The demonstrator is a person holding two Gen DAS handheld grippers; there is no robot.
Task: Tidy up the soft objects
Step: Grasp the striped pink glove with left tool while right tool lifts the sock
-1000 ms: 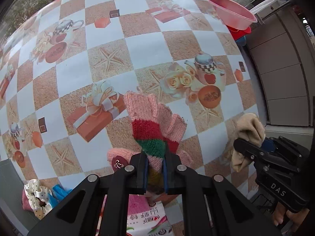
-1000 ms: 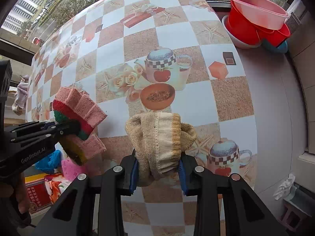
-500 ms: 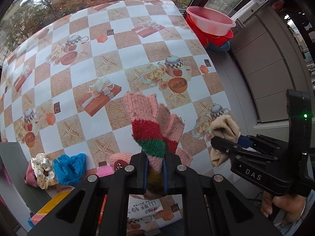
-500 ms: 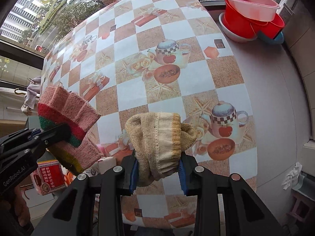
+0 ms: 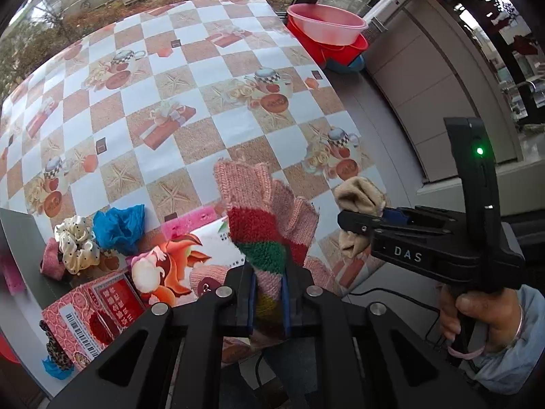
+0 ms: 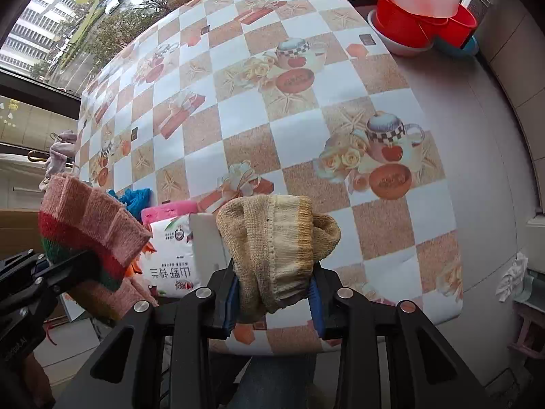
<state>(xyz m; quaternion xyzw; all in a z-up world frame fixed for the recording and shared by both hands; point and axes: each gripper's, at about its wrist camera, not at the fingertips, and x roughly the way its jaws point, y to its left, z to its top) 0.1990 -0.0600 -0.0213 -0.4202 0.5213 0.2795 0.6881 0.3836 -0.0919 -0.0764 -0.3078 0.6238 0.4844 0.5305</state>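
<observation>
My left gripper is shut on a pink, red and green knitted glove and holds it up above the near table edge. It also shows in the right wrist view at the left. My right gripper is shut on a beige knitted glove; it shows in the left wrist view at the right. A white dotted scrunchie, a blue soft thing and a pink knit piece lie at the table's near left corner.
A checkered tablecloth covers the table. A printed carton with a pink sponge behind it sits at the near edge. Stacked red and pink basins stand at the far right. A grey counter runs along the right.
Both grippers have pulled back and up from the table with their gloves still held. More of the near edge, the carton and the left-corner soft things have come into view.
</observation>
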